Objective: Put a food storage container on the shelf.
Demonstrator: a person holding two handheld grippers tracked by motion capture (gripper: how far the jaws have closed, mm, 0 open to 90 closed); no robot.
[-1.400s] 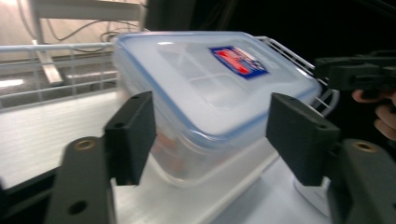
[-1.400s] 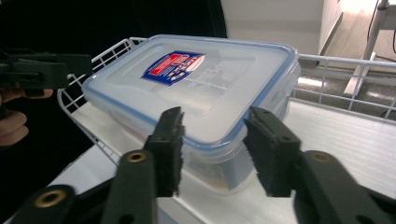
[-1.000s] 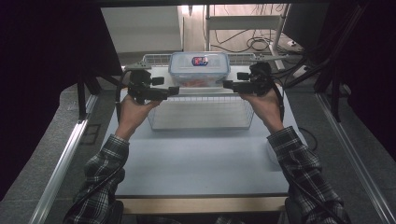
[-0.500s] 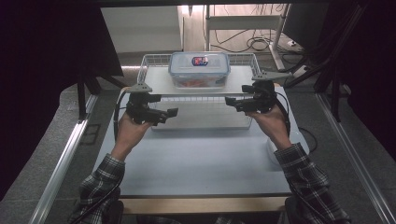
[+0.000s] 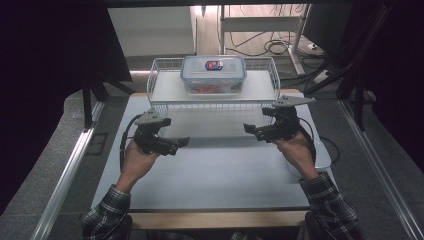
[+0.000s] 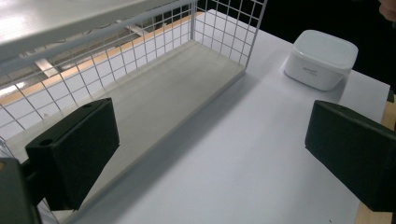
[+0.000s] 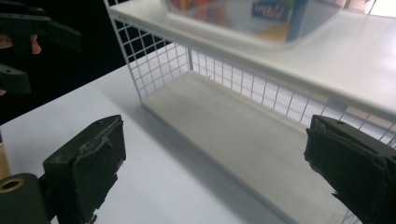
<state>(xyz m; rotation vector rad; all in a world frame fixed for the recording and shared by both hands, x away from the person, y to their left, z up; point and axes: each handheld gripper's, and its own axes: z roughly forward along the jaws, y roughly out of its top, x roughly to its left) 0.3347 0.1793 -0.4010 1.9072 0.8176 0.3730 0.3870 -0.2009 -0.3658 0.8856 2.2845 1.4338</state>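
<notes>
From above, one clear food box (image 5: 214, 75) with a blue-edged lid sits on the top shelf of one white wire rack (image 5: 165, 87) at the table's (image 5: 225, 180) far edge. Two grippers, left gripper (image 5: 181, 142) and right gripper (image 5: 248, 129), hover before the rack, lower and nearer the person than earlier. The left gripper view shows wide-apart, empty jaws, just opened further, and one white tub (image 6: 320, 58) near the table's corner; the right gripper view shows jaws likewise just opened, nothing between.

The see-through box (image 5: 214, 75) with a blue-edged lid sits flat and shut on top of the white wire shelf (image 5: 165, 86), near its middle.
</notes>
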